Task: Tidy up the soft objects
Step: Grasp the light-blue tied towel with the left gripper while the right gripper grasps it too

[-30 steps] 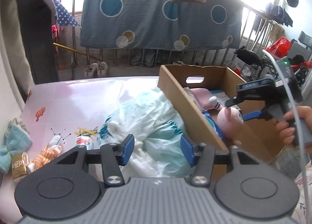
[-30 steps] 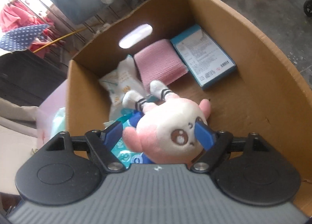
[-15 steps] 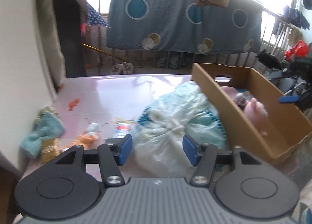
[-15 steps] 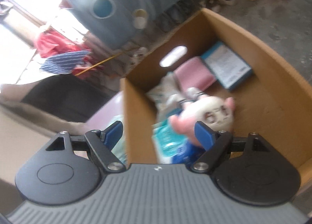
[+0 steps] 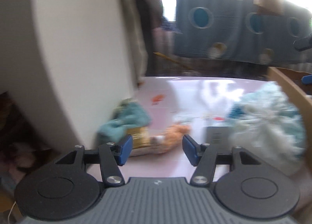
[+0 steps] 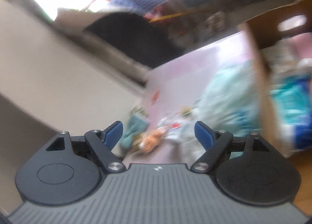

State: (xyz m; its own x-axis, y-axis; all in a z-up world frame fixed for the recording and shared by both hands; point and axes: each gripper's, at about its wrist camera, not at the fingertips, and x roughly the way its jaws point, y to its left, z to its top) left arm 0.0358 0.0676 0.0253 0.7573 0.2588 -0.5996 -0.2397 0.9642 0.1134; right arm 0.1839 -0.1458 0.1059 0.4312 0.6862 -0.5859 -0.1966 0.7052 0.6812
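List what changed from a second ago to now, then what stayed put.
The right gripper let go of the pink plush doll, left it in the cardboard box and swung left toward the table; its jaws are empty and open. The left gripper swung from the plastic bag to the orange toy and teal cloth, empty and open throughout. The bag, toy, cloth and box kept their places.

both wrist views overlook the pink table [image 5: 187, 91].
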